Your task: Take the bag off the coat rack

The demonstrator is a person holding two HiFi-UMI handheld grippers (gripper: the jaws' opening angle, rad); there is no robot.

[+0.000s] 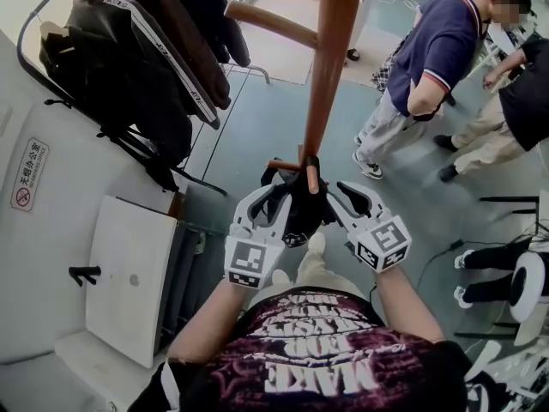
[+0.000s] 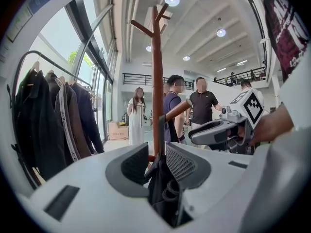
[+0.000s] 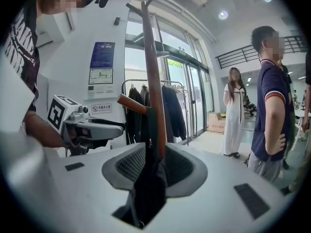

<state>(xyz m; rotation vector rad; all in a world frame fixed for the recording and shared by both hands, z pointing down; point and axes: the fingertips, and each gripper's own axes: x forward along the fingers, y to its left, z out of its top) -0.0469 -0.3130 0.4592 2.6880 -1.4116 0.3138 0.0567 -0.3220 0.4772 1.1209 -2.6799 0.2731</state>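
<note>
A black bag (image 1: 296,209) hangs low on the brown wooden coat rack pole (image 1: 326,67), its strap over a short peg (image 1: 311,177). My left gripper (image 1: 273,194) holds the bag from the left and my right gripper (image 1: 341,194) from the right. In the left gripper view the jaws (image 2: 156,154) close on dark bag fabric (image 2: 163,188) in front of the pole (image 2: 157,81). In the right gripper view the jaws (image 3: 154,152) also pinch the bag (image 3: 146,188), with its strap running up along the pole (image 3: 154,96).
A clothes rail with dark jackets (image 1: 146,50) stands at the left, above a white cabinet (image 1: 129,273). Two people (image 1: 429,67) stand at the right, and a third (image 3: 234,110) further off. Upper rack pegs (image 1: 270,24) stick out to the left. Cables lie on the floor at right.
</note>
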